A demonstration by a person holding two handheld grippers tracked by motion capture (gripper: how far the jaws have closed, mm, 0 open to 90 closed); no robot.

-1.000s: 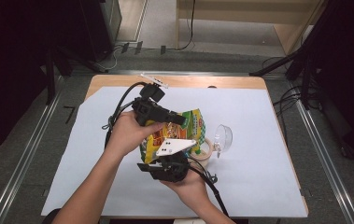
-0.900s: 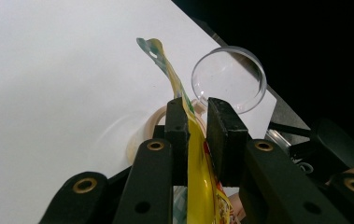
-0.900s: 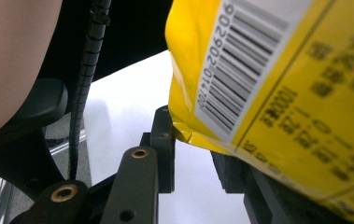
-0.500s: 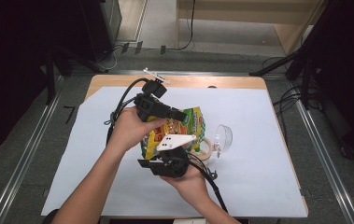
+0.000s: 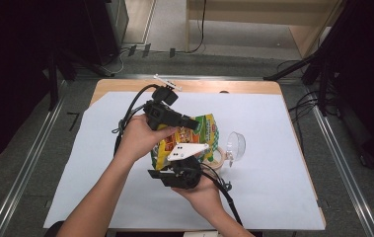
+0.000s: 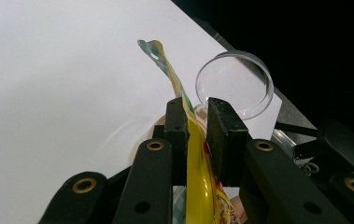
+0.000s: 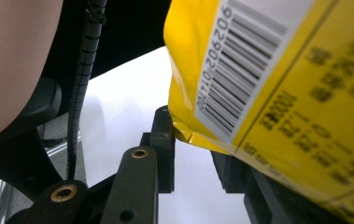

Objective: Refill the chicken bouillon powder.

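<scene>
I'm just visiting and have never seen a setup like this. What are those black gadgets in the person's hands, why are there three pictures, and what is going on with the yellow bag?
There is no robot here: a person holds a hand-operated two-jaw clamp in each hand. The left gripper and the right gripper both show in the picture from above, taken by a fixed camera over the table. The other two pictures come from small cameras riding on each clamp, looking along its black jaws.

Between them is a yellow snack bag, lifted over the white sheet that covers the table. In the left gripper's picture the jaws pinch the bag's thin top edge. In the right gripper's picture the bag's barcode side sits between the jaws, though whether they press it is hard to tell. A clear round dish and a roll of tape lie beside the bag.
</scene>
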